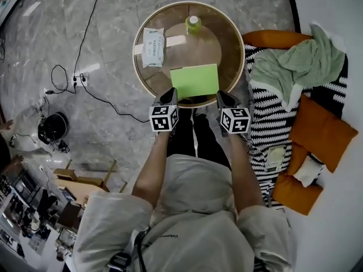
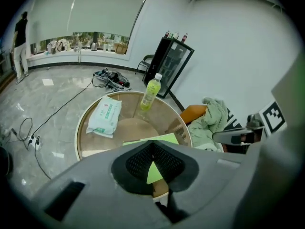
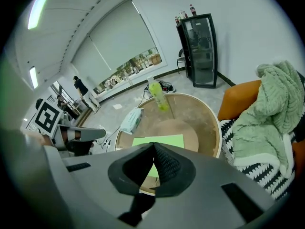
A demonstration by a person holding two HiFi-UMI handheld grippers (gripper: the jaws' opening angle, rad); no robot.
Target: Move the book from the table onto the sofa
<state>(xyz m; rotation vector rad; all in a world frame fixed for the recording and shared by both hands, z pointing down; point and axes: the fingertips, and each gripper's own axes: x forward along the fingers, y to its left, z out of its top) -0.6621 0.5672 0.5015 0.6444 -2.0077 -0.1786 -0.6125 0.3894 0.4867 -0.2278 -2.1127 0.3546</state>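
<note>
while both grippers sit at the near rim of the round counter (image 1: 193, 47), the green book (image 1: 194, 80) lies flat on it, its near long edge just inside that rim and about square to the person. left gripper (image 1: 168, 98) at the book's near-left corner, right gripper (image 1: 222, 99) at its near-right corner. left gripper view: fingers (image 2: 164, 161) pressed together at the tips, green cover showing through the gap behind them; nothing pinched that i can see. right gripper view: fingers (image 3: 167, 166) likewise closed tip to tip over the book's near edge. contact with the cover: cannot tell. on the far half of the counter, a wipes pack (image 1: 153, 47) at far left and a green bottle (image 1: 193, 22) upright by the far rim, both well apart from the book. bare counter between them. right of the counter, just beside its rim, the sofa (image 1: 334, 16): striped throw (image 1: 266, 123) over the seat, a crumpled green blanket (image 1: 300, 61) at the far end, orange cushions (image 1: 320, 132) along the back. a stretch of bare throw near the right gripper. left side: open floor, a black cable (image 1: 85, 89) trailing across it.
</note>
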